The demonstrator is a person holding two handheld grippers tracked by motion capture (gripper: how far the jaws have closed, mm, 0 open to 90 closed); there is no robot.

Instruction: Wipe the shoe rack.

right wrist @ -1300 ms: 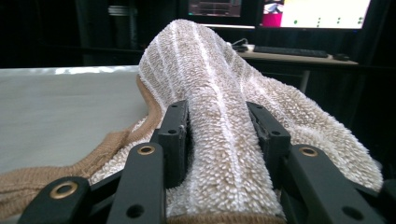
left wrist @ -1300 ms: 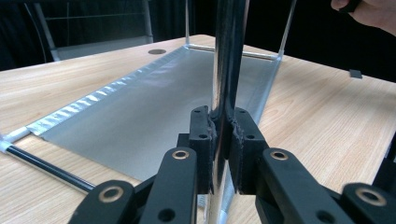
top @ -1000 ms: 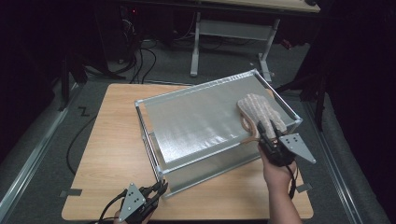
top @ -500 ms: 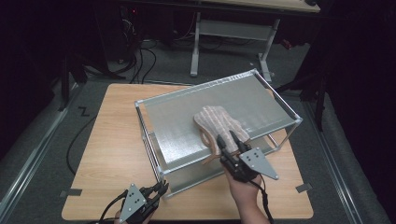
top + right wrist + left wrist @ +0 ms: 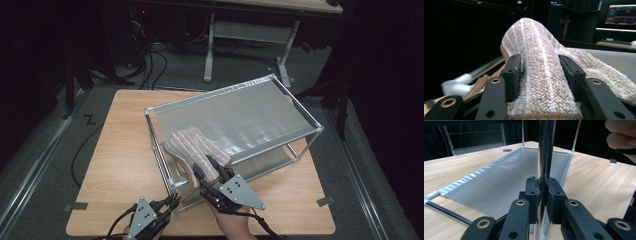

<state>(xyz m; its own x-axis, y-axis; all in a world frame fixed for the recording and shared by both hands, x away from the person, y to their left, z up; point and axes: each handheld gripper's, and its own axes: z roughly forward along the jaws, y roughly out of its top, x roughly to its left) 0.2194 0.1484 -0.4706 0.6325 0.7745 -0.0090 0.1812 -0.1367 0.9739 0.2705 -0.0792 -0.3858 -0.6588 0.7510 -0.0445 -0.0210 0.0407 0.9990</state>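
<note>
A beige towel with pale stripes point(image 5: 192, 147) lies bunched on the near left corner of the metal rack's top shelf point(image 5: 240, 117). My right gripper point(image 5: 204, 165) comes at it from the near side. In the right gripper view the towel point(image 5: 536, 40) bulges up between the jaws of that gripper point(image 5: 539, 58), and both pads touch its sides. Those jaws have just been opening with the towel between them. My left gripper point(image 5: 174, 199) sits at the rack's near left corner. In the left gripper view it point(image 5: 543, 187) is shut on the shiny upright post point(image 5: 545, 150).
The rack stands slanted on a wooden table point(image 5: 120, 150), with a grey lower shelf point(image 5: 499, 182) under the top one. The person's right hand point(image 5: 621, 137) is at the upper right of the left gripper view. Dark floor, cables and desk legs surround the table.
My right gripper has dragged the towel across the top shelf from its right end to the near left corner. The left gripper has stayed on the post.
</note>
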